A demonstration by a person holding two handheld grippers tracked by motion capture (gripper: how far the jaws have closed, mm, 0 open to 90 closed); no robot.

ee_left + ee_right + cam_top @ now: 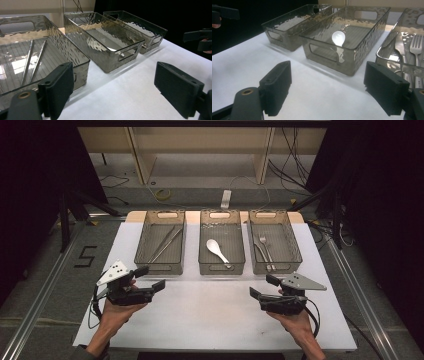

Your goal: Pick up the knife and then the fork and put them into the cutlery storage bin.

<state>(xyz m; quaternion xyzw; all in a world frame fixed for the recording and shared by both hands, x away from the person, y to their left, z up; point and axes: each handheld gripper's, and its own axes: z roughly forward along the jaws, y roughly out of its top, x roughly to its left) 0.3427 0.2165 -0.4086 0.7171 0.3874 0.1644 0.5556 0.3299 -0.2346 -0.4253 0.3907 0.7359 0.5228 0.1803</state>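
Left gripper (148,276), jaws spread wide and holding nothing, hovers over bare white table (210,315) just before the near edge of the left bin (145,265), which holds two chopsticks (165,244). Middle bin (221,266): white spoon (218,251); right bin (296,251): knife (261,251) and fork (267,249); the three stand side by side with narrow gaps. Right gripper (262,286), likewise released and empty, hangs near the right bin's front edge, with open tabletop between the grippers.
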